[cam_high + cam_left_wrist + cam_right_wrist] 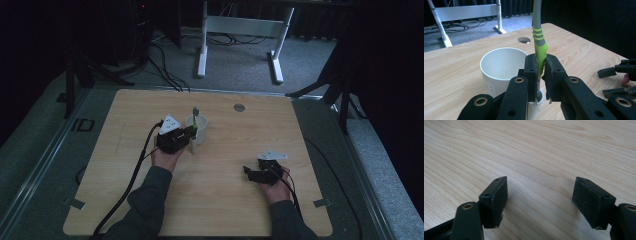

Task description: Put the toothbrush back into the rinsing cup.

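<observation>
A white cup stands upright left of the table's middle. My left gripper is right beside it on the near side, shut on a green-and-grey utensil handle that stands upright. The handle's lower end is hidden behind the jaws, so I cannot tell whether it touches the cup. My right gripper rests low over the bare wooden table at the near right, open, with nothing between its pads.
A round cable hole sits in the tabletop behind the cup. On the carpet beyond the table are a white desk frame, loose cables and dark stand legs. A black cable trails from the left gripper.
</observation>
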`<state>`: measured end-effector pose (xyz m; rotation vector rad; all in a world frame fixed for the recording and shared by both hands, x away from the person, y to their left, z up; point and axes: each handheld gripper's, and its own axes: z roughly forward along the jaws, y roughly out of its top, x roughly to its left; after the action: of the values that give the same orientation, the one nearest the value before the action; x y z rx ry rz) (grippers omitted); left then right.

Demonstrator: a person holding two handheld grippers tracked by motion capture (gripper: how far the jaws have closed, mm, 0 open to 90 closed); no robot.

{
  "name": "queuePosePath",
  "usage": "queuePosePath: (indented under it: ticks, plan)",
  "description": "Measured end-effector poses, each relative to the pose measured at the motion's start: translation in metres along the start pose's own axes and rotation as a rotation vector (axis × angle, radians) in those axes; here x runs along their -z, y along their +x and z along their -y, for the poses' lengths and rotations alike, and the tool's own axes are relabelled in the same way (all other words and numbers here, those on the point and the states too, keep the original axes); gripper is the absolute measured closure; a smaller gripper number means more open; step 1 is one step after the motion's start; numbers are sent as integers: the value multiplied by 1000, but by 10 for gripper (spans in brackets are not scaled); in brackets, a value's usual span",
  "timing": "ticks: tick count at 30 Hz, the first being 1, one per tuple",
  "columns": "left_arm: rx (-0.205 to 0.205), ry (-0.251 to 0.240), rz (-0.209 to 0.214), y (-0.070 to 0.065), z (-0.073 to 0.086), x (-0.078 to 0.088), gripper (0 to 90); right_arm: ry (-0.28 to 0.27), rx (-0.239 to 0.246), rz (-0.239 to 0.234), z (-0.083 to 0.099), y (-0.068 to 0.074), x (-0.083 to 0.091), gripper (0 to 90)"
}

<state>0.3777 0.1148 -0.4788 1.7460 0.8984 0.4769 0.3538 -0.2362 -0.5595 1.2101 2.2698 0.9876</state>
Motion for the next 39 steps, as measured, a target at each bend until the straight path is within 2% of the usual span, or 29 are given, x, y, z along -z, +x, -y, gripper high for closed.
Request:
queuePosePath:
  ticks: [7, 15, 29, 34, 39]
  plan:
    - [6, 21, 8, 1, 5, -1, 762, 0, 0, 0, 0, 0, 0, 279]
    - [-21, 50, -11, -2, 9, -1, 660, 0, 0, 0, 0, 0, 0, 279]
    - [-49, 44, -48, -5, 7, 4, 525, 0, 0, 0, 0, 0, 0, 279]
    - [-33, 40, -56, -3, 6, 7, 495, 0, 0, 0, 0, 0, 0, 279]
    - [-33, 59, -70, -2, 8, 10, 453, 1, 0, 0, 0, 0, 0, 279]
